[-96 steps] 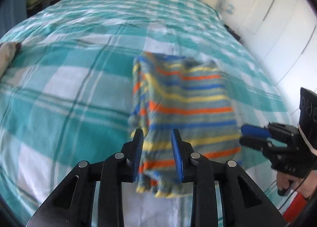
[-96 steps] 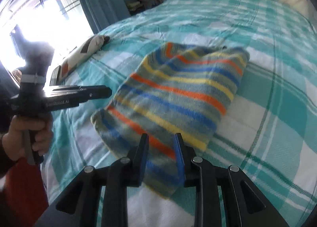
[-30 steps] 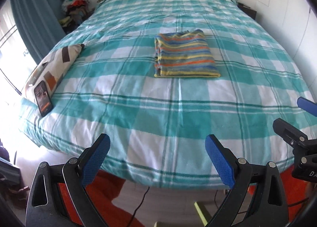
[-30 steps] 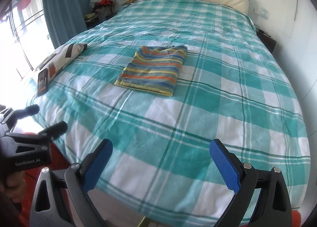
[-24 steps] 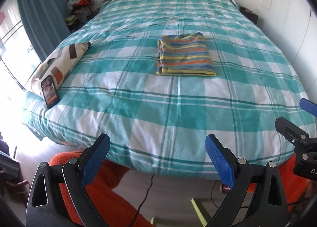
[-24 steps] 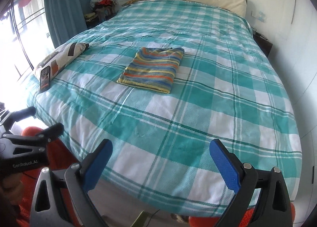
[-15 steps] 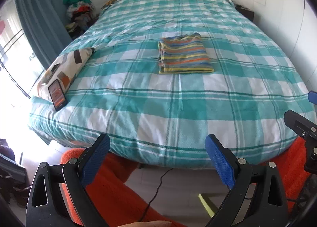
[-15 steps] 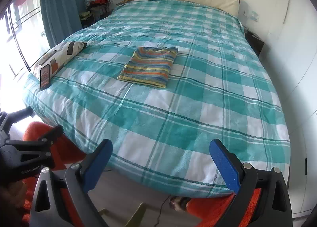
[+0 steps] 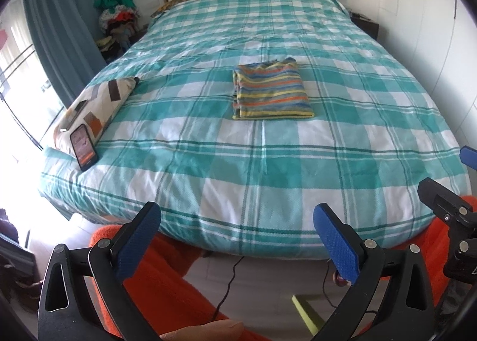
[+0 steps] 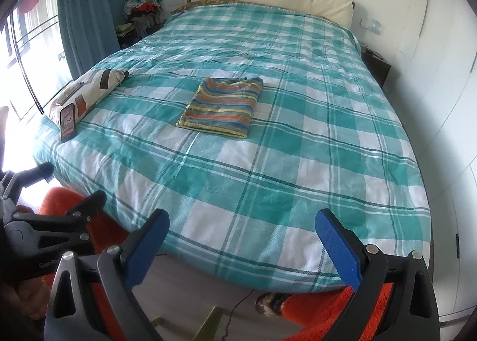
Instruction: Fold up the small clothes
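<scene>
A folded striped garment (image 9: 271, 92), in blue, orange, yellow and grey, lies flat near the middle of the bed (image 9: 268, 180); it also shows in the right wrist view (image 10: 222, 105). My left gripper (image 9: 237, 235) is open and empty, held off the foot of the bed, far from the garment. My right gripper (image 10: 243, 242) is open and empty too, also beyond the bed's foot edge. Each gripper shows at the edge of the other's view.
A patterned pillow (image 9: 95, 104) with a phone (image 9: 83, 147) leaning on it lies at the bed's left edge. A clothes pile (image 9: 119, 18) and blue curtain stand at the far left. White wardrobe doors (image 10: 441, 102) run along the right. A cable (image 9: 229, 287) lies on the floor.
Both grippers let go of the folded garment, opened wide and pulled back past the foot of the bed. The garment stays folded in place.
</scene>
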A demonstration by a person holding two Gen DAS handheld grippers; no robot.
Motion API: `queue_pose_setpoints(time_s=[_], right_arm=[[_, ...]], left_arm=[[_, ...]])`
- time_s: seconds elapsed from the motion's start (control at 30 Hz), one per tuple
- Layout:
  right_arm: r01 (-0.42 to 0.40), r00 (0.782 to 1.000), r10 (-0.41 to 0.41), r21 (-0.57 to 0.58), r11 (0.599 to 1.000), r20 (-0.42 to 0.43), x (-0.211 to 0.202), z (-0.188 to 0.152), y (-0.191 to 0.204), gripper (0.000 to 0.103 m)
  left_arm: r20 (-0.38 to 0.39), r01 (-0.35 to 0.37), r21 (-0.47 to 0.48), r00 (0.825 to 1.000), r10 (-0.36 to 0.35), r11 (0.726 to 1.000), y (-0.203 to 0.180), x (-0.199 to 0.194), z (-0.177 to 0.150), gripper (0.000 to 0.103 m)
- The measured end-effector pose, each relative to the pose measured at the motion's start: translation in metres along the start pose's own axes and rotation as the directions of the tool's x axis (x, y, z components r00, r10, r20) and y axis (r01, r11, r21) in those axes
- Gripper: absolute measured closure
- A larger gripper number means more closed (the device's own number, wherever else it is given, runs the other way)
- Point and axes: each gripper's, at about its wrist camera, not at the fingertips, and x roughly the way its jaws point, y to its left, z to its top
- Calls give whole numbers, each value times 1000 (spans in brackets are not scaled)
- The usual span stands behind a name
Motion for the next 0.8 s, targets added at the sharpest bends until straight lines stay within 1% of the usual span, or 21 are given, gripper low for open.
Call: queue_pose_setpoints(time_s=[0.3, 0.57, 0.7, 0.8], right_arm=[[19, 1000, -19, -1, 1000, 9, 1, -1, -3, 6], [20, 1000, -20, 0, 1000, 8, 1, 0, -6, 6], [21, 1000, -21, 2, 1000, 7, 2, 0, -7, 6], [20, 1000, -20, 1, 1000, 6, 2, 0, -7, 6]], left_arm=[[-4, -1, -3, 1000, 1, 1000, -1, 1, 0, 0], [-14, 8, -6, 1000, -8, 1000, -4, 2, 2, 1], [0, -16, 5, 1000, 16, 1000, -6, 2, 2, 1], [-2, -12, 10, 1000, 12, 1000, -8, 2, 2, 1]])
